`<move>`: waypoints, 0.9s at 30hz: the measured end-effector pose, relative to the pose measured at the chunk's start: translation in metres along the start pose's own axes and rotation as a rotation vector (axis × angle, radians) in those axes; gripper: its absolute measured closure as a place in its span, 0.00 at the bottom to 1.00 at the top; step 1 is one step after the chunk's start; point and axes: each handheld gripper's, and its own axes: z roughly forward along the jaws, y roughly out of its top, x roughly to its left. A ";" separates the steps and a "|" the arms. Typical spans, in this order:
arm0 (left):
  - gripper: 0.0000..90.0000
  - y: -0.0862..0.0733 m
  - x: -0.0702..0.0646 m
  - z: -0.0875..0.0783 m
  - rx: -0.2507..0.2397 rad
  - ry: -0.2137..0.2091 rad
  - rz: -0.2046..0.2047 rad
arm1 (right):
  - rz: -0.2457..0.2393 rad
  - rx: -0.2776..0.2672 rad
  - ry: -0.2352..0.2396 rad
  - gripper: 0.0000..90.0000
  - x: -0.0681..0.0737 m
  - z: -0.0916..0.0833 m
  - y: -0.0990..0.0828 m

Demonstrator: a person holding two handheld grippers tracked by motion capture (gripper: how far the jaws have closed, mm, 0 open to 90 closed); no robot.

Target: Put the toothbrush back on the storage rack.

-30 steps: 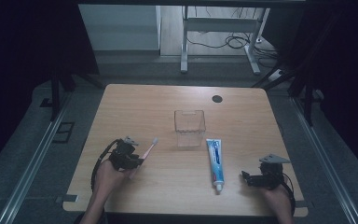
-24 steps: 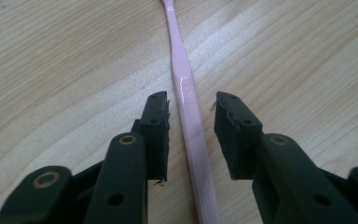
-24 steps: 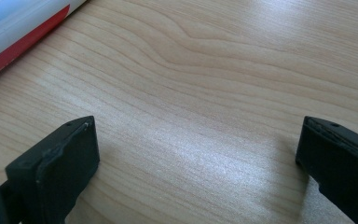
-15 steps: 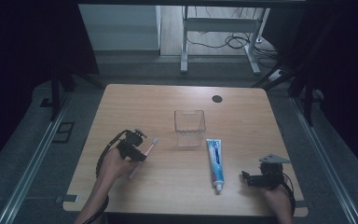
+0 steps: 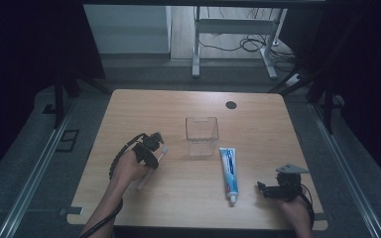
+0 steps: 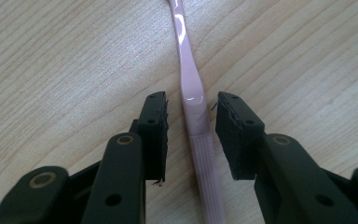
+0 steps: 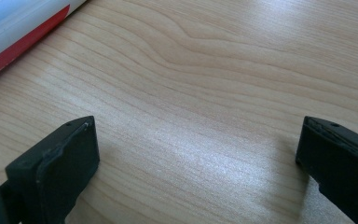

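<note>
- The pink toothbrush lies flat on the table, a little to the left of the clear box.
- The left gripper has its jaws on both sides of the handle with small gaps (not squeezing yet).
- The brush looks light, thin, stiff and shiny, so it may slip; grab the ribbed part.
- The right gripper, right of the box, stays wide apart near the toothpaste tube.

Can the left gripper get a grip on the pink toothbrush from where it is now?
Probably yes. The left gripper already straddles the toothbrush handle, which lies flat on the table; its jaws stand just off each side, with nothing between pads and handle. Closing should catch it.
</note>
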 end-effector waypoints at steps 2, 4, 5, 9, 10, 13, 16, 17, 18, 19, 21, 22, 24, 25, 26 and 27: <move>0.72 0.002 -0.001 0.002 0.008 0.006 -0.009 | 0.000 0.000 0.000 0.00 0.000 0.000 0.000; 0.72 0.005 0.000 0.003 0.031 0.012 -0.005 | 0.000 0.000 0.000 0.00 0.000 0.000 0.000; 0.72 0.005 0.000 0.003 0.041 0.013 -0.001 | 0.000 0.000 0.000 0.00 0.000 0.000 0.000; 0.72 0.007 0.000 0.004 0.049 0.009 -0.004 | 0.000 0.000 0.000 0.00 0.000 0.000 0.000; 0.72 0.008 0.000 0.005 0.058 0.008 -0.004 | 0.000 0.000 0.000 0.00 0.000 0.000 0.000; 0.72 0.009 0.000 0.006 0.060 0.012 -0.006 | 0.000 0.000 0.000 0.00 0.000 0.000 0.000; 0.73 0.011 0.000 0.006 0.067 0.015 -0.004 | 0.000 0.000 0.000 0.00 0.000 0.000 0.000; 0.74 0.012 -0.001 0.006 0.071 0.016 -0.001 | 0.000 0.000 0.000 0.00 0.000 0.000 0.000; 0.75 0.012 -0.001 0.006 0.071 0.016 -0.001 | 0.000 0.000 0.000 0.00 0.000 0.000 0.000; 0.77 0.013 -0.002 0.006 0.074 0.018 -0.002 | 0.000 0.000 0.000 0.00 0.000 0.000 0.000; 0.78 0.013 -0.003 0.006 0.079 0.017 0.002 | 0.000 0.000 0.000 0.00 0.000 0.000 0.000; 0.80 0.014 -0.003 0.006 0.082 0.015 0.003 | 0.000 0.000 0.000 0.00 0.000 0.000 0.000; 0.83 0.015 -0.004 0.006 0.092 0.011 0.002 | 0.000 0.000 0.000 0.00 0.000 0.000 0.000; 0.83 0.016 -0.004 0.006 0.094 0.009 0.001 | 0.000 0.000 0.000 0.00 0.000 0.000 0.000; 0.85 0.016 -0.004 0.006 0.094 0.009 -0.001 | 0.000 0.000 0.000 0.00 0.000 0.000 0.000; 0.86 0.016 -0.004 0.006 0.094 0.009 -0.001 | 0.000 0.000 0.000 0.00 0.000 0.000 0.000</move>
